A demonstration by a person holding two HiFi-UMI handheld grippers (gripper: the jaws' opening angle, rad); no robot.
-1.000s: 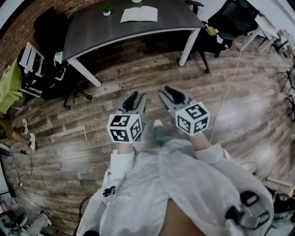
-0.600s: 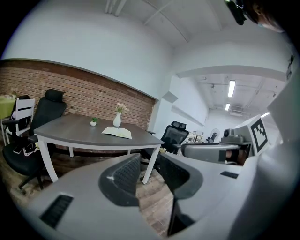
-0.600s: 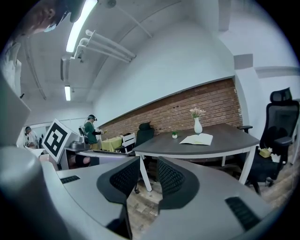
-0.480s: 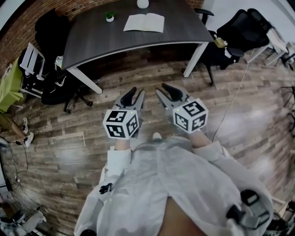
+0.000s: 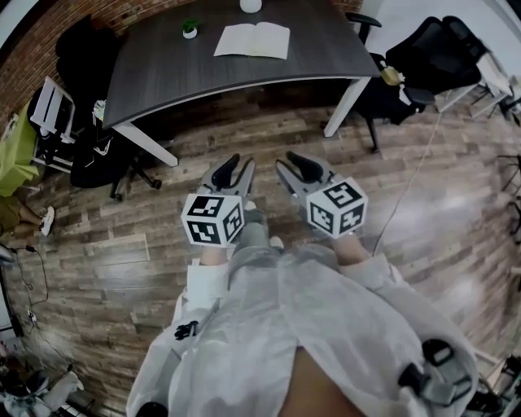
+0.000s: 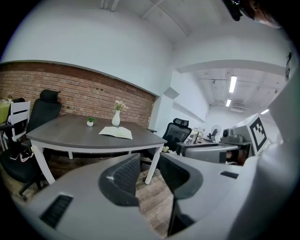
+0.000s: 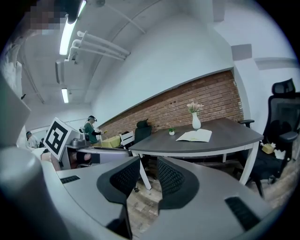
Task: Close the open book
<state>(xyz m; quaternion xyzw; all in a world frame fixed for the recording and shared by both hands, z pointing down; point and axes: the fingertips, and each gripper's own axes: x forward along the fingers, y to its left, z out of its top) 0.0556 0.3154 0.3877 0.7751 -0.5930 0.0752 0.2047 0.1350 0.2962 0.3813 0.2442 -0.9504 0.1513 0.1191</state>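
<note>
Open book [image 5: 251, 41] lies flat, pages up, on the dark curved table [image 5: 163, 73], toward the far side, near a white vase [image 5: 251, 5] and a small potted plant [image 5: 190, 28]. The person stands on the wooden floor, well apart from the table. Left gripper [image 5: 236, 169] and right gripper [image 5: 291, 165] are held side by side in front of the body, both with jaws spread and nothing between them, only floor showing through.

Book looks thin and light, with floppy pages and probably a soft cover, so it is likely to slide on the smooth top. Best hold: the outer edge of one half, folded over the spine while the other gripper pins the other half.
</note>
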